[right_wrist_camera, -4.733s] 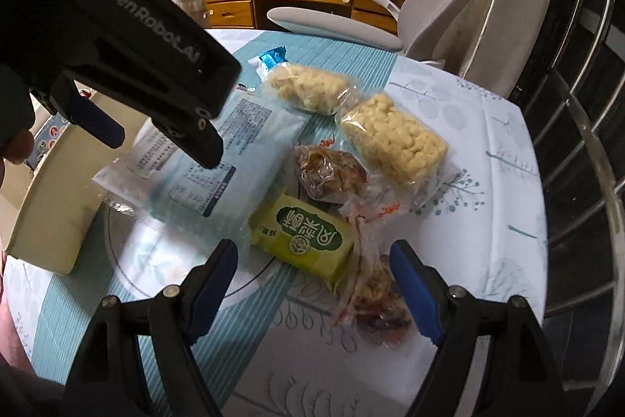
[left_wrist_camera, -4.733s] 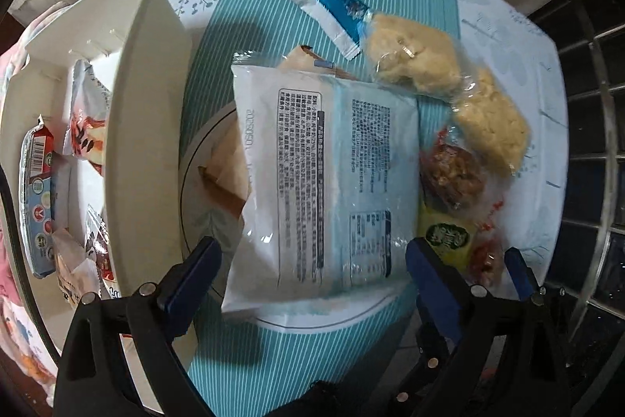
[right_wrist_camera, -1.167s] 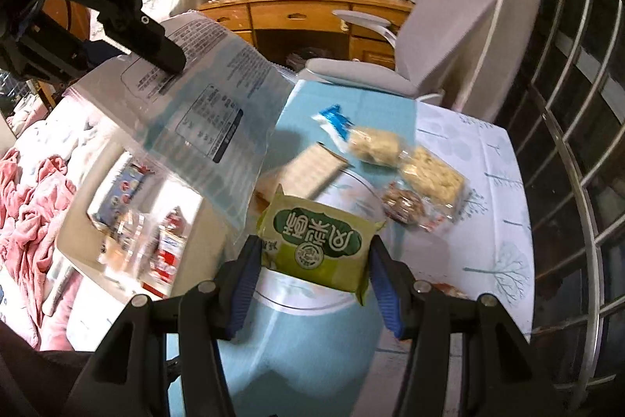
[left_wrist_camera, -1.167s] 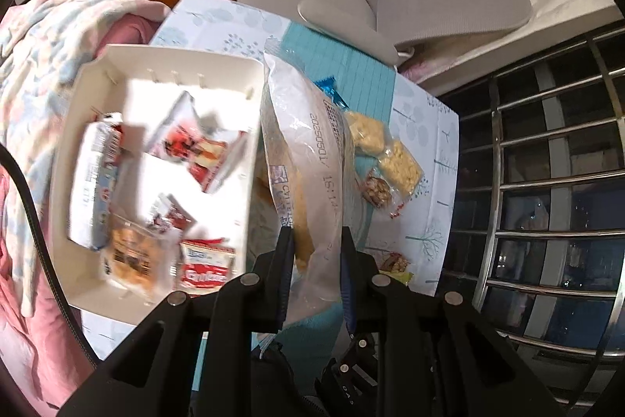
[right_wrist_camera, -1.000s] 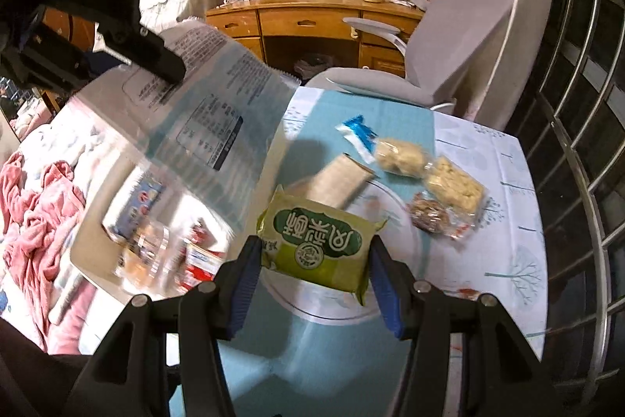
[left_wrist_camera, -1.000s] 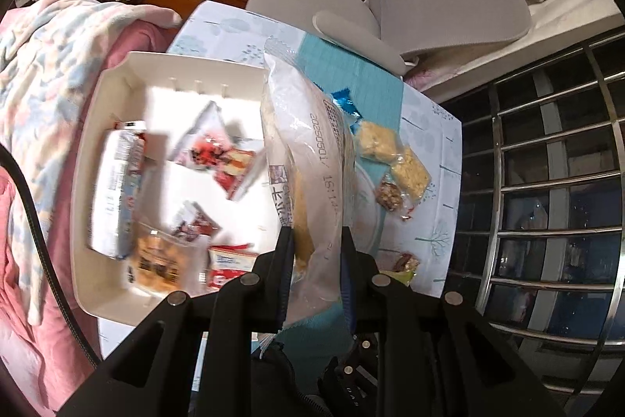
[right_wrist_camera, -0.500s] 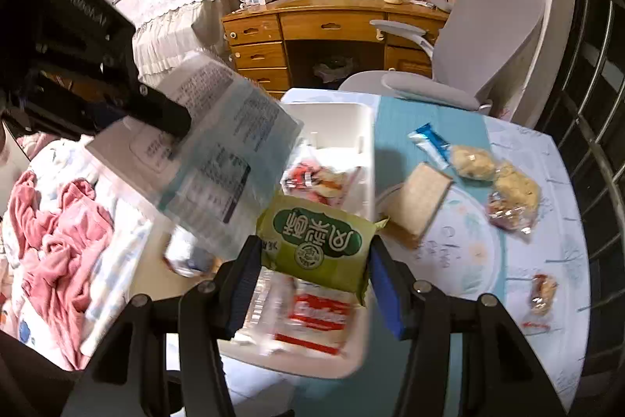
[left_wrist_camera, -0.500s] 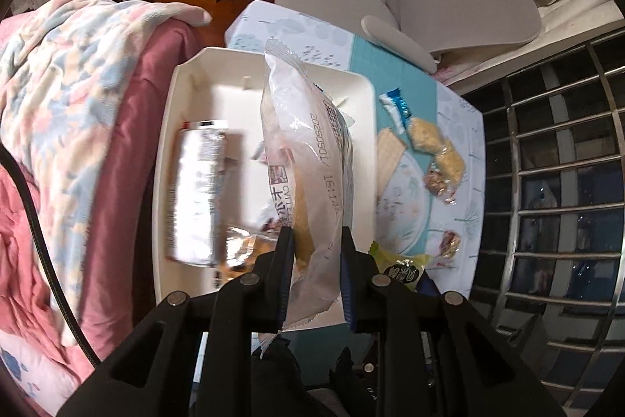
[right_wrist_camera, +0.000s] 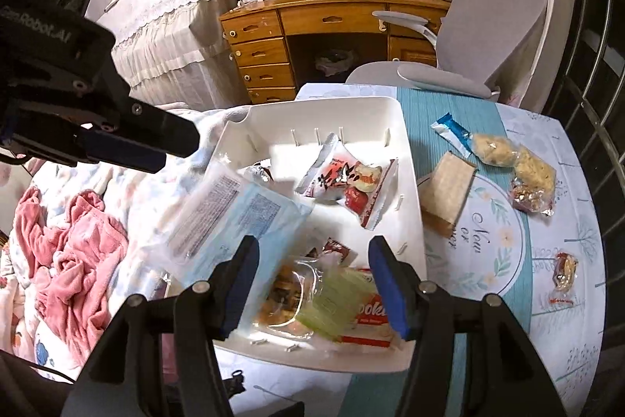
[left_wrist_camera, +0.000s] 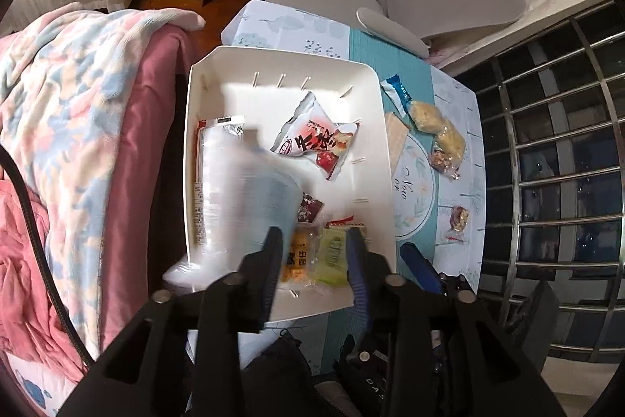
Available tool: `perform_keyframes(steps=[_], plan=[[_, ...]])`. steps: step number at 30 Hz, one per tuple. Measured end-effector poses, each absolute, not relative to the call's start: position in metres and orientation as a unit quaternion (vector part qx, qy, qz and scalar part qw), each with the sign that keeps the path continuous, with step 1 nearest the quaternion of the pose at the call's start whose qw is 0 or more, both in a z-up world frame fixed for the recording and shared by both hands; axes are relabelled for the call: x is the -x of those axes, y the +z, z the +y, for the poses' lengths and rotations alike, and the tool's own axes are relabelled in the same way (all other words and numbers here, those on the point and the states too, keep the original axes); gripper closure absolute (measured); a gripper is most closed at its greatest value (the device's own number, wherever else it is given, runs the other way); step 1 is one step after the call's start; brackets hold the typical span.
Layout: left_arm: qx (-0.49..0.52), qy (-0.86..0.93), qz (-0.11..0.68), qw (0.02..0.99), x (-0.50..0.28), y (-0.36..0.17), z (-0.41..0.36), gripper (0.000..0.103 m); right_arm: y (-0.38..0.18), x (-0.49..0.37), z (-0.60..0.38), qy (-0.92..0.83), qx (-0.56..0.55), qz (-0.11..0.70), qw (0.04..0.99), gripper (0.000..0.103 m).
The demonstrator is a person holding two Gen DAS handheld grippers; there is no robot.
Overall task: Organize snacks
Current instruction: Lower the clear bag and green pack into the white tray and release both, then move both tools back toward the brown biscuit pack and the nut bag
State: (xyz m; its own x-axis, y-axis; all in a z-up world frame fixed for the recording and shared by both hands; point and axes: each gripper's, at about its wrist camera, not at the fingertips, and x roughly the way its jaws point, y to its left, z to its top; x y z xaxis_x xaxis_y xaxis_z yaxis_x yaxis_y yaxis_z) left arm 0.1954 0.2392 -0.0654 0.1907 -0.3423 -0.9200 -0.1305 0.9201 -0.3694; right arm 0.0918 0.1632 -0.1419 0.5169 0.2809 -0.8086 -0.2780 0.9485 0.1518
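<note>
Both jaws apart, empty. Large pale-blue plastic snack bag (right_wrist_camera: 238,221) and green wrapped snack (right_wrist_camera: 332,299), both blurred, over white plastic tray (right_wrist_camera: 410,182) ahead of jaws. Teal-and-white clothed counter (right_wrist_camera: 566,299) right; pink blanket (left_wrist_camera: 97,104) left; wooden desk, grey chair beyond.

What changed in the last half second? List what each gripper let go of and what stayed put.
The left gripper opened and dropped the big pale-blue packet, blurred, falling into the white bin. The right gripper opened too; the green snack pack dropped into the bin's near end. Unmoved: the red-and-white packet in the bin, and the flat cracker pack and puffed-rice bars on the table.
</note>
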Motion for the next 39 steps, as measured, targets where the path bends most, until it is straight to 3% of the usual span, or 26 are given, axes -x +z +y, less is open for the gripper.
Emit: perform_keyframes(steps=[6, 8, 27, 39], plan=[[0.168, -0.085, 0.638, 0.747, -0.192, -0.063, 0.227, 0.040, -0.145, -0.083, 0.152, 0.151, -0.035, 0.484, 0.861, 0.037], [0.160, -0.093, 0.640, 0.746, -0.192, -0.063, 0.218, 0.037, -0.147, -0.082, 0.147, 0.144, -0.049, 0.494, 0.856, 0.037], [0.106, -0.129, 0.647, 0.744, -0.202, -0.068, 0.134, 0.025, -0.174, -0.084, 0.027, 0.025, -0.215, 0.580, 0.786, 0.037], [0.092, -0.118, 0.644, 0.750, -0.248, -0.080, 0.075, 0.018, -0.190, -0.121, -0.071, -0.050, -0.281, 0.596, 0.750, 0.037]])
